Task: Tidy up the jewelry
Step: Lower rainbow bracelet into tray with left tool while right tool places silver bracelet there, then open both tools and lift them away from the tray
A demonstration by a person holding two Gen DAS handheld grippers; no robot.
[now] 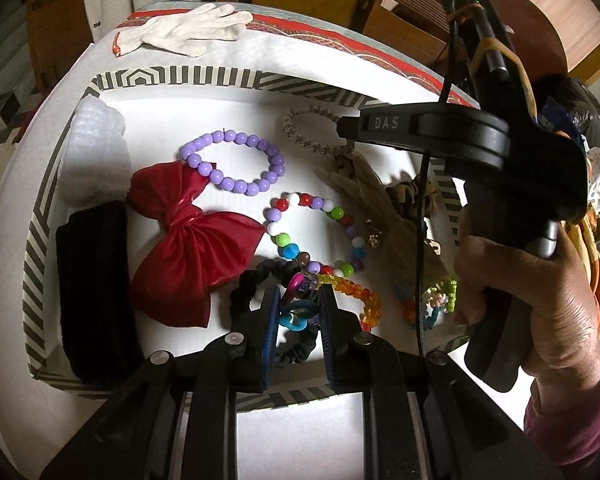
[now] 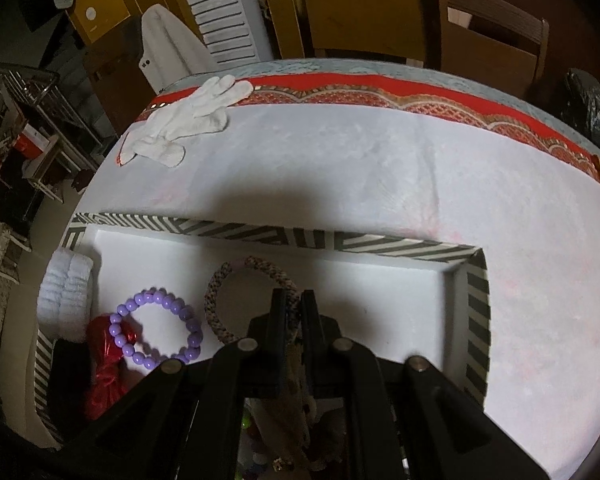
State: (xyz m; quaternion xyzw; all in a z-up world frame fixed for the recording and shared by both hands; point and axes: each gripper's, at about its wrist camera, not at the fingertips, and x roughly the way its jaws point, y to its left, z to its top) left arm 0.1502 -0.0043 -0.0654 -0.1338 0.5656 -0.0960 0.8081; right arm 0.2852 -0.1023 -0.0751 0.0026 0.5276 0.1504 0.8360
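Here the left tongs (image 1: 299,312) pinch a colourful bead cluster (image 1: 300,300) at the striped tray's (image 1: 220,78) near edge; right tongs (image 2: 293,312) clamp a tan braided piece (image 2: 294,372).

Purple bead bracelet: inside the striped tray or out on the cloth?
Inside. The purple bead bracelet lies on the striped tray's white floor, partly overlapping the red bow.

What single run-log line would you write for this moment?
left gripper: shut on bead cluster | right gripper: shut on tan feathery piece | tray: purple bracelet, red bow
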